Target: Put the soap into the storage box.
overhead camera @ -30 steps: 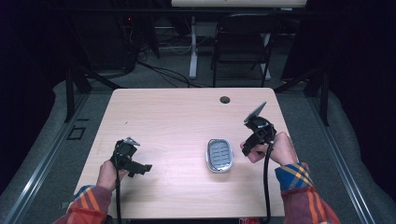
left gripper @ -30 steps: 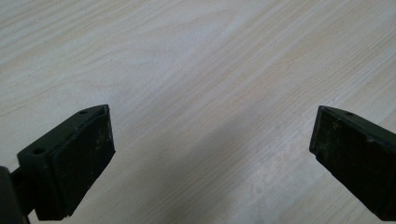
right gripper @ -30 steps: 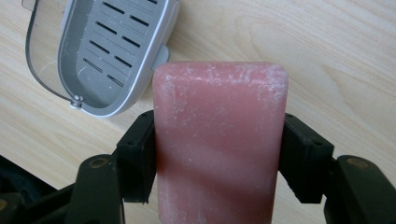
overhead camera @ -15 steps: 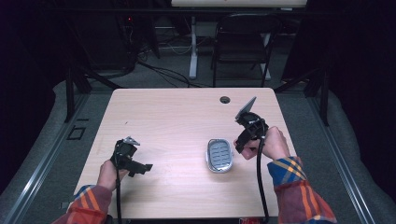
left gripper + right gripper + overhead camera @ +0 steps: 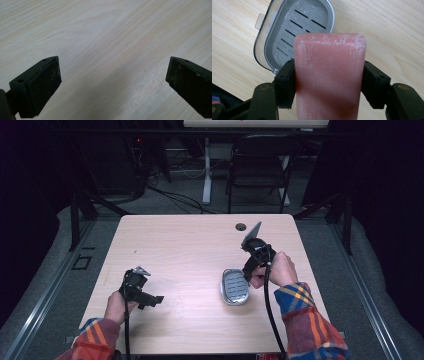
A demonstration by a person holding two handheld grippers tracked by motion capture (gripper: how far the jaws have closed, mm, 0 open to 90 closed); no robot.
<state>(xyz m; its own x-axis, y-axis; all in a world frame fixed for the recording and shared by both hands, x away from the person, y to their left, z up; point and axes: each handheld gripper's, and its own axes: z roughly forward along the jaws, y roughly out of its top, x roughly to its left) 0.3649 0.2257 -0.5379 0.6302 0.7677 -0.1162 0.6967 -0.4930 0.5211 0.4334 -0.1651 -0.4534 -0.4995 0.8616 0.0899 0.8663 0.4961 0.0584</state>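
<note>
The right tool (image 5: 328,82) is clamped across a pink soap bar (image 5: 329,75), holding it just above and short of the grey slotted soap dish (image 5: 287,32), probably for seating it there, while the left tool (image 5: 112,85) idles spread over bare table (image 5: 100,30).

pink soap bar (image 5: 329,75) | clamped upright | above open grey soap dish (image 5: 287,32)

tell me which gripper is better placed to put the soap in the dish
Right. The right gripper is shut on the pink soap bar just beside the open grey soap dish. The left gripper is open, holding nothing, across the table.
</note>
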